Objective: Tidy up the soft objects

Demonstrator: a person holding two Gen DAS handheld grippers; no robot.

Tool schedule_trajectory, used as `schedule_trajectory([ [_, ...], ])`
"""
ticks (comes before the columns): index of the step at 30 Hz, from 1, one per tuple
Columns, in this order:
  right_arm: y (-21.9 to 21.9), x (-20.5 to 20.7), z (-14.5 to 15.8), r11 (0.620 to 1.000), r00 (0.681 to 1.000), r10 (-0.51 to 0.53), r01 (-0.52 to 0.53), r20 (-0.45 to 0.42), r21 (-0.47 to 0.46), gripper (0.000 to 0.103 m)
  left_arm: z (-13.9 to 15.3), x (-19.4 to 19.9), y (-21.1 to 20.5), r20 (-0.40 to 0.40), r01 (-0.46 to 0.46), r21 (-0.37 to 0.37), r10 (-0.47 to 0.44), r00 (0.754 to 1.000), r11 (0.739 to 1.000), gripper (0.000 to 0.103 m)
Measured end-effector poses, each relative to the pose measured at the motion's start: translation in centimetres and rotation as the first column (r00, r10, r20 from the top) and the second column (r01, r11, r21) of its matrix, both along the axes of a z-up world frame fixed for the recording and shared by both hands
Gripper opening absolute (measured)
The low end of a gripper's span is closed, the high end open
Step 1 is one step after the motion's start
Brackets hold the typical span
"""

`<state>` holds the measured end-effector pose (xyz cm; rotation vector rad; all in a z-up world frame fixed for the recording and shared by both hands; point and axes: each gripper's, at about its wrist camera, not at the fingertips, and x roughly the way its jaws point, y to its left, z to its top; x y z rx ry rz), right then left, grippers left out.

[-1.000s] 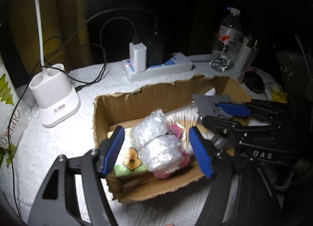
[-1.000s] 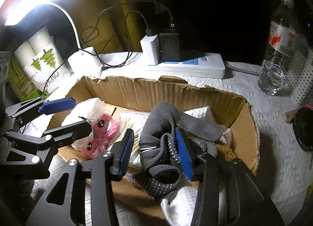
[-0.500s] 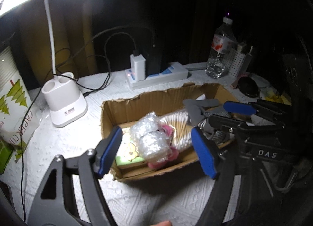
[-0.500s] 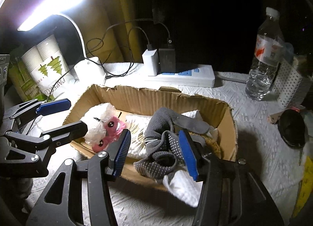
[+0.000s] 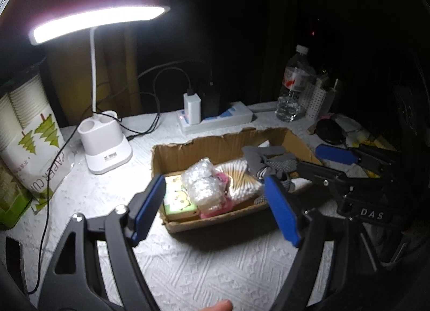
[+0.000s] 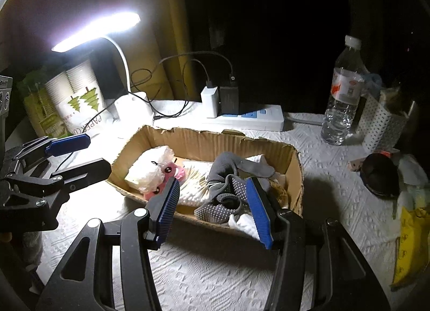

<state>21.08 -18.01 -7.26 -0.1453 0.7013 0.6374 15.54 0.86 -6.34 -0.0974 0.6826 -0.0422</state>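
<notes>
Now, from the left wrist, the left gripper [image 5: 217, 208] hangs with jaws apart and nothing between them, having just widened, above the cardboard box [image 5: 188, 149] holding the bubble-wrapped pink toy [image 5: 207, 190]. From the right wrist, the right gripper [image 6: 215, 211] likewise gapes empty, having just widened, over the grey socks [image 6: 231, 176] in that box.

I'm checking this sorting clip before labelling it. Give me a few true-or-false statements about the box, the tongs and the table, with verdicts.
1. The cardboard box holds a grey sock. True.
2. The right tongs clamp the sock. False: they are open and empty, in front of the box.
3. The desk lamp is off. False: it is lit.
4. A water bottle stands upright beyond the box. True.
5. The left tongs are open with nothing in them. True.
</notes>
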Motion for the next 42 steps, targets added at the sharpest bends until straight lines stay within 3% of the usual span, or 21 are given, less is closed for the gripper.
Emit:
schedule_trajectory([
  [29, -1.4, -9.3, 5.5, 1.0, 0.989, -0.02, 0.016, 0.147, 0.025, 0.055, 6.0, -8.7, -0.4, 0.165, 0.001, -0.001, -0.001, 0.986, 1.0, 0.078],
  [33, -1.5, -10.6, 6.3, 0.999, 0.986, -0.025, 0.021, 0.167, 0.028, 0.055, 6.9, -10.0, -0.4, 0.192, -0.001, -0.005, 0.002, 0.981, 1.0, 0.092],
  [42, -2.0, -13.5, 8.0, 0.998, 0.977, -0.045, 0.037, 0.207, 0.043, 0.055, 8.7, -12.9, -0.6, 0.242, -0.001, 0.0, 0.001, 0.97, 1.0, 0.093],
])
